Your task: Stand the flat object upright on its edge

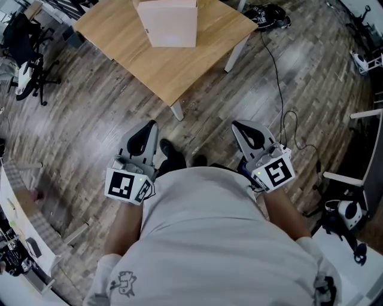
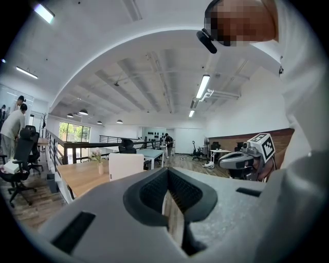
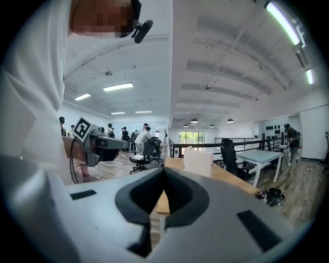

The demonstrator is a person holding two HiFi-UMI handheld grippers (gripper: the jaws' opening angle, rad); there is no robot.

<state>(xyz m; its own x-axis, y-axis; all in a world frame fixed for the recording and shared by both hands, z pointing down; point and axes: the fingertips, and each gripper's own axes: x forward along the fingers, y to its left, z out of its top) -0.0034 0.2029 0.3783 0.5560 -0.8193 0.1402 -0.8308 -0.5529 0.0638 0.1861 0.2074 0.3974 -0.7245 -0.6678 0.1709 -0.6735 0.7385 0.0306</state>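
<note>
A white box-shaped object (image 1: 167,23) stands on the light wooden table (image 1: 179,66) at the top of the head view, well ahead of both grippers. In the left gripper view the white object (image 2: 126,165) shows upright on the table (image 2: 82,177), and in the right gripper view the same object (image 3: 198,162) rises beyond the jaws. My left gripper (image 1: 146,127) and right gripper (image 1: 239,125) hang over the wood floor in front of the person's body. Both are shut with nothing between the jaws, as the left gripper (image 2: 167,172) and the right gripper (image 3: 164,172) show in their own views.
Office chairs (image 1: 27,66) stand at the left. A black cable (image 1: 278,77) runs across the floor right of the table to a dark bag (image 1: 266,15). A white desk (image 3: 262,154) and a black chair (image 3: 229,154) stand beyond, and several people work far off.
</note>
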